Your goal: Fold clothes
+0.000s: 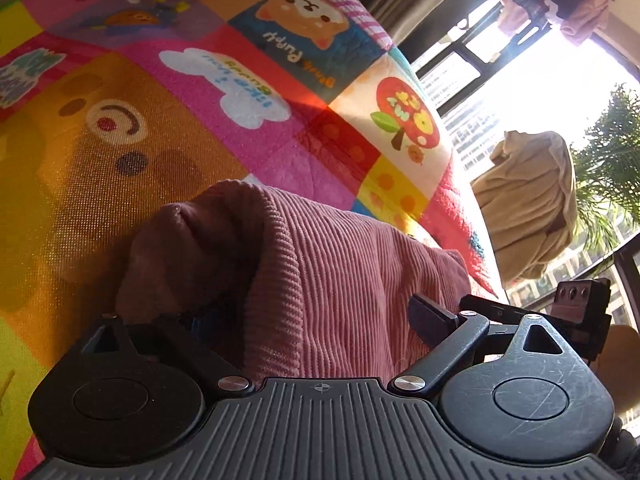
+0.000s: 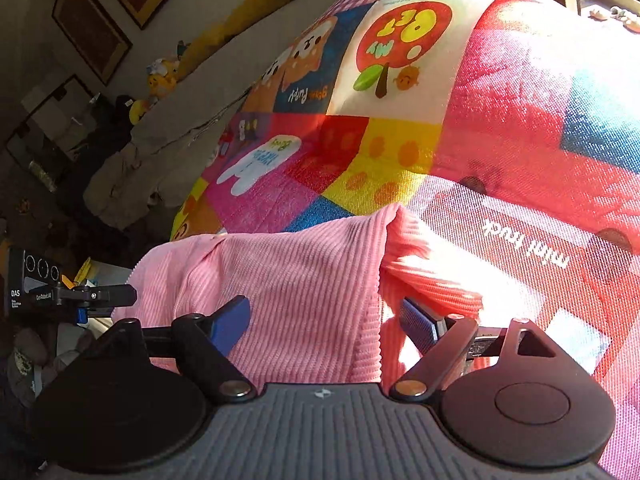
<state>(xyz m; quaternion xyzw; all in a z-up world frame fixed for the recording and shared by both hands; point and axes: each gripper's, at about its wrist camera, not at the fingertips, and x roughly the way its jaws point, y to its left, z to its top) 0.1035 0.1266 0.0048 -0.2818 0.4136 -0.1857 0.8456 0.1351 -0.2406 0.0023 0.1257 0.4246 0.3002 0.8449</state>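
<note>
Corduroy in soft pink, a light ribbed garment (image 1: 340, 280) lying bunched on the bright cartoon-print quilt (image 1: 120, 140) of the bed, sits limp between the spread jaws of left tool (image 1: 304, 320) and right tool (image 2: 324, 320), best pinched at its thick folded edge.

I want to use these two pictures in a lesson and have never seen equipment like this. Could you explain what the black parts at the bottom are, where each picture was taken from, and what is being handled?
No robot arm here: a person holds a two-finger gripper in each hand, each with a camera looking along its fingers. One picture comes from the left gripper, the other from the right gripper. Both point at a pink corduroy garment lying on a colourful cartoon-print quilt. The garment sits between both grippers' open fingers; neither visibly clamps it.
</note>
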